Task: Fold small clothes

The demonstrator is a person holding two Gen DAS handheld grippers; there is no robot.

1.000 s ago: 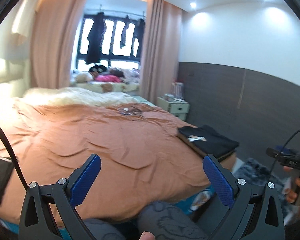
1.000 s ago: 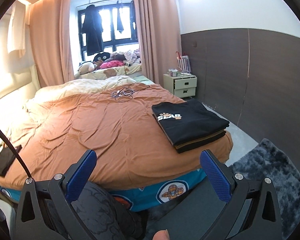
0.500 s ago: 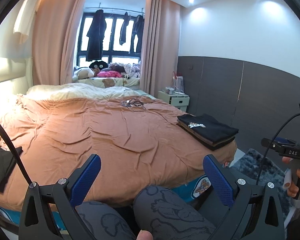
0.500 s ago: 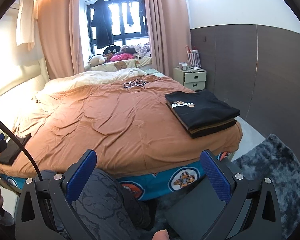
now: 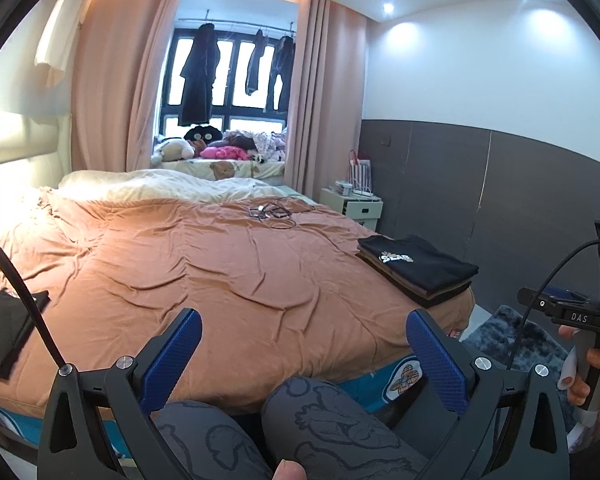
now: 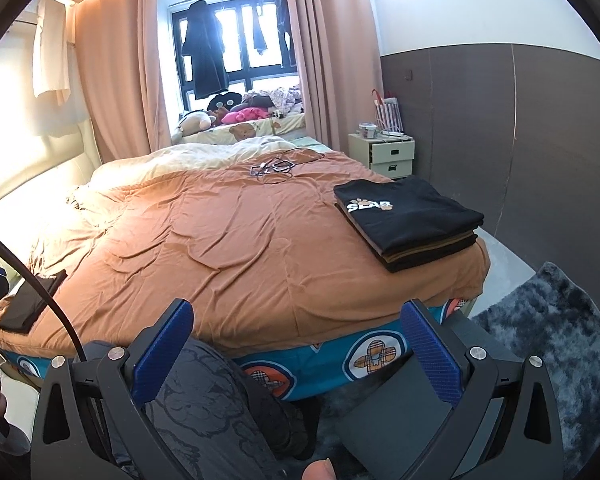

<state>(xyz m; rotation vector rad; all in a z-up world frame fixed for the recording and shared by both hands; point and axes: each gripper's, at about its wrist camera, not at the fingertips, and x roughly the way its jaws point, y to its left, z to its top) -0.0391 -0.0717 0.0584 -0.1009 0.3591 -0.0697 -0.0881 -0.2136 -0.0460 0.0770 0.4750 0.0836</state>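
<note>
Both grippers are just hanging in the air at the foot of the bed, holding nothing. The left gripper has its blue pads spread wide, and the right gripper is the same, jaws wide apart with only the person's patterned trouser legs under them.

The folded clothes sit in a neat stack on the brown bedspread, up around 1 o'clock in the right wrist view and 2 o'clock from the left one, right near the bed's corner. The top piece is black with a white print, and there are brown layers below it.

A dark flat thing lies at 9 o'clock near the bed's other edge; can't tell what it is. A tangle of cables lies at 12 o'clock further up the bed.
</note>
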